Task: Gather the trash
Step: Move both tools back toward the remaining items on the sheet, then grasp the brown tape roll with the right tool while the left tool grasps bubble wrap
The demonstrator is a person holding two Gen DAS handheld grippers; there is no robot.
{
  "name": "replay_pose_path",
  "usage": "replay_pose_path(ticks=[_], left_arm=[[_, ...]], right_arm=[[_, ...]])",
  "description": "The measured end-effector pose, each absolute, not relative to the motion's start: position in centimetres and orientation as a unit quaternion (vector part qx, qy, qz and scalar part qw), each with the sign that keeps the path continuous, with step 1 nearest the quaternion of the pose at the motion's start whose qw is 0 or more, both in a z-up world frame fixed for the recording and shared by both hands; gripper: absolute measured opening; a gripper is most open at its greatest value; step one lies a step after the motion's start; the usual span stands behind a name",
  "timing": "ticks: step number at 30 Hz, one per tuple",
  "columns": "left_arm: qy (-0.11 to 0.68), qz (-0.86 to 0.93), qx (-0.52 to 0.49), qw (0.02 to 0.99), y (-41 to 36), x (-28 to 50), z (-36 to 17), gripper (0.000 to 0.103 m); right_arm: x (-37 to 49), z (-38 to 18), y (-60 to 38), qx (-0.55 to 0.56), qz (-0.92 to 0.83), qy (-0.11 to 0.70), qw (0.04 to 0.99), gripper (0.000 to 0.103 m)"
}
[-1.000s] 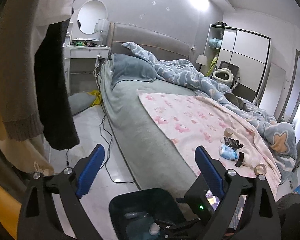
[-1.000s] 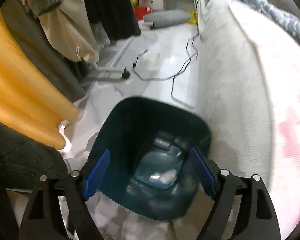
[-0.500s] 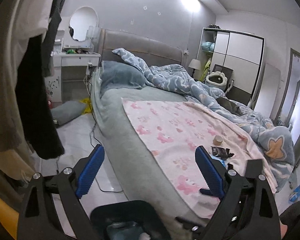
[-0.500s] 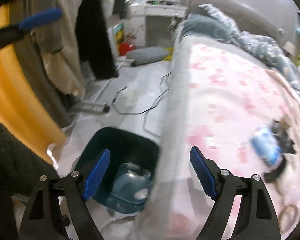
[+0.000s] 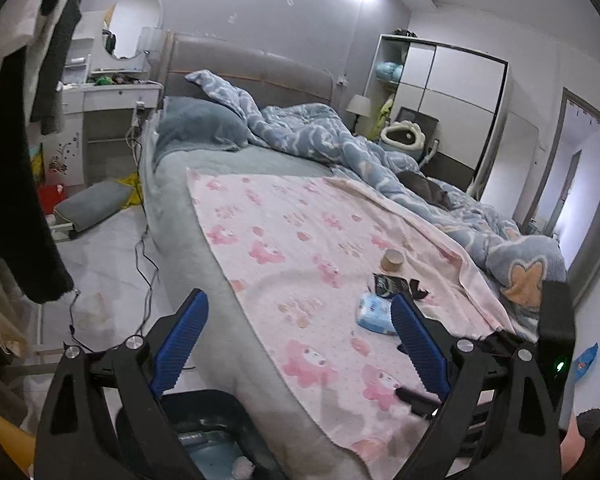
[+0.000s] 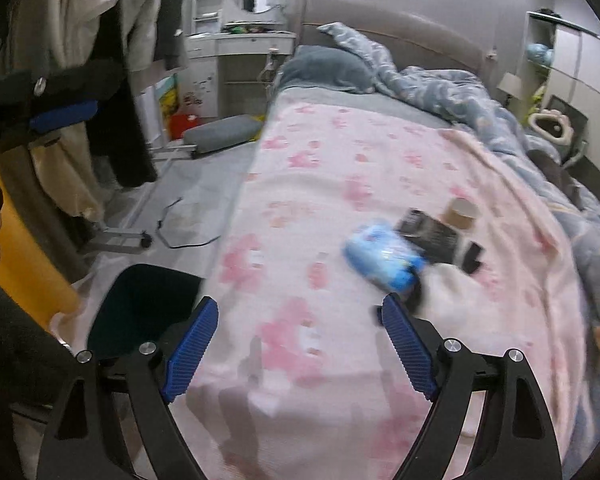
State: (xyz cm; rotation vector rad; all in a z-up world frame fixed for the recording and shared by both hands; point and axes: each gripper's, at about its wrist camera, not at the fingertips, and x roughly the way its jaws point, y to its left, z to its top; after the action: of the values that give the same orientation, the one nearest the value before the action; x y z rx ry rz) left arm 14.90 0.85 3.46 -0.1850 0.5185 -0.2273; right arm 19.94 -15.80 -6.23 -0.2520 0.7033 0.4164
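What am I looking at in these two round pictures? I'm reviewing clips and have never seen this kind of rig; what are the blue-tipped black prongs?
No robot here: a person carries a two-finger gripper in each hand, each with a fisheye camera looking along its fingers. One picture is from the left gripper, the other from the right gripper. Both are open and hold nothing. Ahead is a bed with a pink blanket. On it lie the trash items: a blue packet, a dark wrapper and a small brown roll. A dark bin stands on the floor beside the bed, something already in it. The right view is motion-blurred.
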Motion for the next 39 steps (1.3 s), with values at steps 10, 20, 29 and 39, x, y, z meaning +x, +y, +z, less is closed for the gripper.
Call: replay_pose_path(ticks=[10,20,29,39], left_arm=[[0.283,-0.135,-0.092,0.945,-2.5,16.6,1.4,0.094],[0.298,-0.166,-0.087,0.936,-5.7,17.3,0.0,0.094],[0.313,-0.178,-0.083,0.929,-7.8,18.2,-1.1,0.094],[0.329,-0.19,-0.074,0.922,-10.4,18.9,-2.4,0.094]], right_arm=[[20.5,-6.8,-22.1,-0.108,0.13,0.345,0.923,0.088],[21.0,-9.1,-26.2,-0.093,0.091,0.369,0.92,0.088],[21.2,-10.9,-28.0,-0.088,0.082,0.394,0.911,0.072],[21.1,-11.9,-28.3,-0.105,0.088,0.399,0.907,0.07]])
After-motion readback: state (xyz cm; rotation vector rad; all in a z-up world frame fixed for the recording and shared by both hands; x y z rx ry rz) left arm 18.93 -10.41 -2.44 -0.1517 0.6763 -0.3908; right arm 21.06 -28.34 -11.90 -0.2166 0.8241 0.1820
